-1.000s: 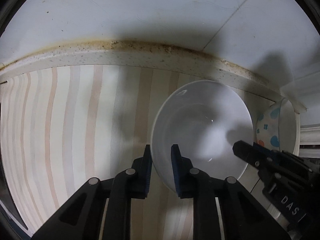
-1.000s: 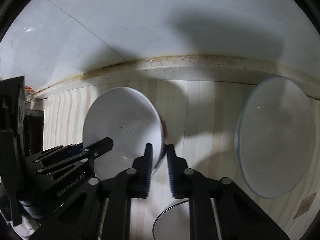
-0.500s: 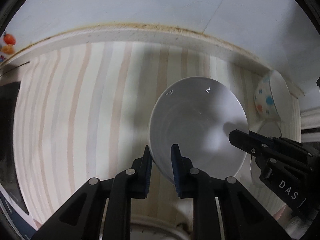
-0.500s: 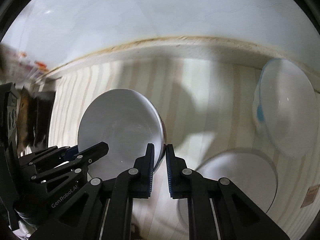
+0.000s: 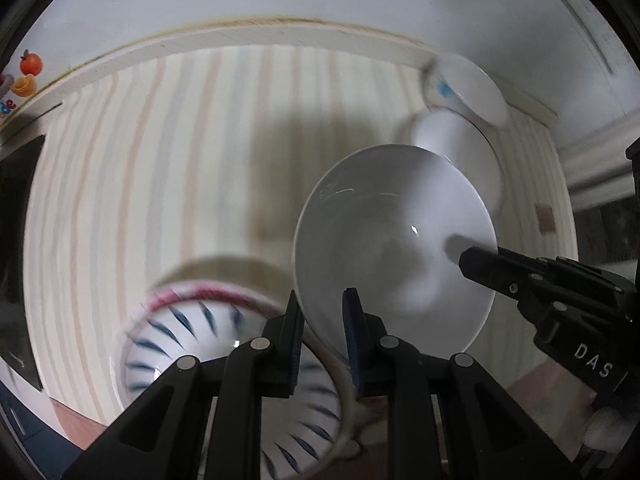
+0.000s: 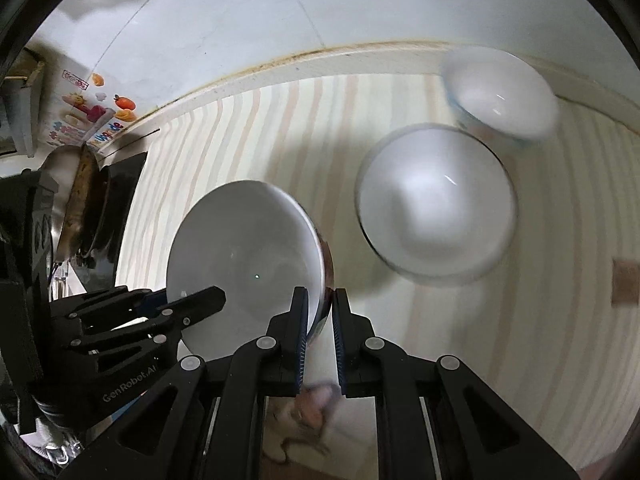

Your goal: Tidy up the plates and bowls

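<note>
A white bowl (image 5: 394, 240) is held in the air above the striped table by both grippers. My left gripper (image 5: 322, 320) is shut on its near-left rim. My right gripper (image 6: 320, 312) is shut on its right rim; the bowl also shows in the right wrist view (image 6: 244, 252). A bowl with blue dashes and a red rim (image 5: 168, 344) sits below the left gripper. A plain white bowl (image 6: 436, 200) and a dotted bowl (image 6: 502, 92) stand at the far right of the table.
The striped table (image 5: 160, 160) meets a white wall behind a stained edge strip. A black stove top and a pan (image 6: 80, 200) lie at the left. Fruit stickers (image 6: 88, 112) are on the wall. A small brown tag (image 6: 624, 284) lies at the right.
Both grippers have pulled back and up from the wall with the white bowl. The blue-dashed bowl has come into the left wrist view; the two far bowls now appear further away.
</note>
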Motion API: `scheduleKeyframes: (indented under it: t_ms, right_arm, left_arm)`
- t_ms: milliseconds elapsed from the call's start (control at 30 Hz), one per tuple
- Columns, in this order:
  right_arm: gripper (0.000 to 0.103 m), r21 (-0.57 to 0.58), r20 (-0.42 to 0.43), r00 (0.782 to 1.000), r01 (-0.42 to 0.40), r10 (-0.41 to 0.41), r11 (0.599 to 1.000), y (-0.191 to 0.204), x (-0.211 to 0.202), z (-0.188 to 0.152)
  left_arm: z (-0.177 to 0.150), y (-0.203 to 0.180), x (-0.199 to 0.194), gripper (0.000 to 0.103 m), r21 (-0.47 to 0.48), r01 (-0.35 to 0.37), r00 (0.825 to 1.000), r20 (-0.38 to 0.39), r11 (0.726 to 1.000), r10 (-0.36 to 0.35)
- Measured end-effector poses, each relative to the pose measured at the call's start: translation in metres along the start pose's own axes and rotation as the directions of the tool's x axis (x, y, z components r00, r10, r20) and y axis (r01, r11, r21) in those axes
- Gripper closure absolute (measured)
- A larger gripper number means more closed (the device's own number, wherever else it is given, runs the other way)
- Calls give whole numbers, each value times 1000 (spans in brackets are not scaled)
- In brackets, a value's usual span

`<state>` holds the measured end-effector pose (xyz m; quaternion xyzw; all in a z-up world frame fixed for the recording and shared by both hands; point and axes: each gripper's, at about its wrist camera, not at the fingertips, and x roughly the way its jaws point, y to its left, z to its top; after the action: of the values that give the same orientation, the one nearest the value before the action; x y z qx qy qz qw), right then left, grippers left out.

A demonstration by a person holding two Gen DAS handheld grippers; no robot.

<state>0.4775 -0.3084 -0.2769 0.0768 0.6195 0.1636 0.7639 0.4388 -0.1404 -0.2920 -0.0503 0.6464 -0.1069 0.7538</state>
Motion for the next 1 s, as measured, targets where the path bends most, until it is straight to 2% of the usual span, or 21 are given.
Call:
scheduleKeyframes:
  t_ms: [267,467,667,1000]
  right_arm:
    - [89,95,16,1000,11,-13,995,-49,-36,-64]
    - [89,165,-3,1000,17,-17,986,-85,-32,-96]
    - [90,198,-51,999,22,-12,980,-104,-12,-112]
    - [90,212,-60,998,21,-8,977,-114,-12,-117]
  left_arm:
    - [-21,-47,19,86,91,39,998,-52,995,-34]
    - [-33,-66,44,86,142,32,994,-107,989,-17]
    - [-47,-73,54,86,178,5,990,-137,984,19]
    - [-53,-94,77,86,211,-11,985,-165,977,47]
